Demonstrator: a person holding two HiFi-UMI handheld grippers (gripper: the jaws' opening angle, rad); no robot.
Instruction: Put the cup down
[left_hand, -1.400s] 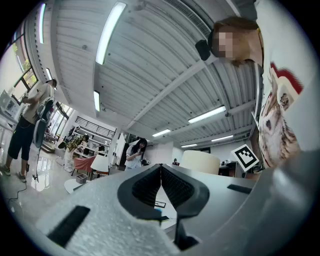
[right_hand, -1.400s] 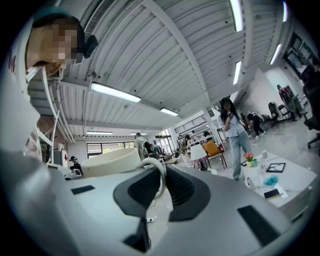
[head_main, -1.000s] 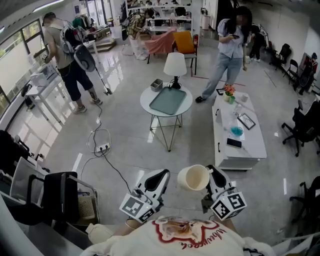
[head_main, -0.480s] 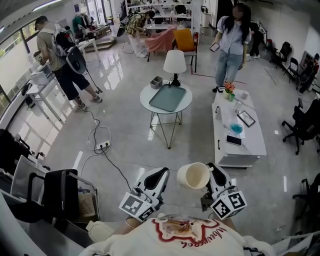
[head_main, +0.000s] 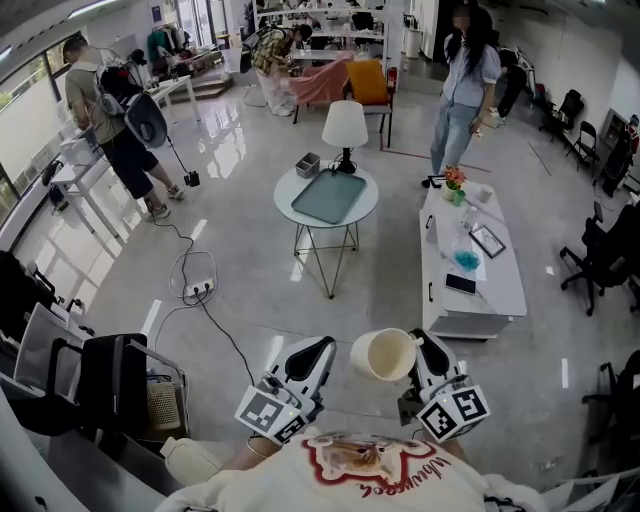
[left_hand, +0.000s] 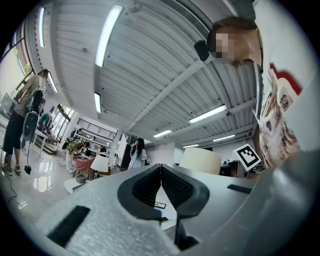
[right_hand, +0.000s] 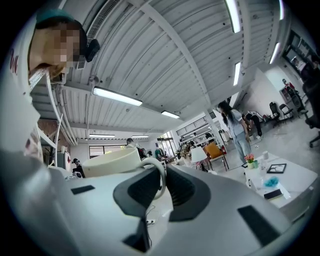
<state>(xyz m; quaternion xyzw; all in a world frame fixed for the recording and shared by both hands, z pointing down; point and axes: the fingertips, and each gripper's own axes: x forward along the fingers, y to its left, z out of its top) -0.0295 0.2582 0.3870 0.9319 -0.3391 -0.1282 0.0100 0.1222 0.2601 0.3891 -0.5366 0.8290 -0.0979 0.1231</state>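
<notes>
Grey plastic was the left gripper (head_main: 318, 349), held low in front of the person at about seven o'clock in the head view. In its own view its jaws (left_hand: 161, 171) were pressed together with nothing between them, so it was idle. Just to its right, at about three o'clock from it, hung the cream cup (head_main: 383, 354), in the air above the floor and resting on no surface. Its mouth looked upward and its long axis seemed near upright, only a little tilted. The cup lay at nine o'clock of the right gripper (head_main: 418, 346), which was touching it. In the right gripper view the jaws (right_hand: 164, 176) were clenched on the cup's handle (right_hand: 161, 181), with the body (right_hand: 112, 162) outside them to the left. I judged that the right gripper must do the putting down, since it alone carried the cup. The possible places were well apart from it: a round table (head_main: 283, 200) at about eleven o'clock and a long white table (head_main: 490, 290) at one o'clock, the nearer one.
</notes>
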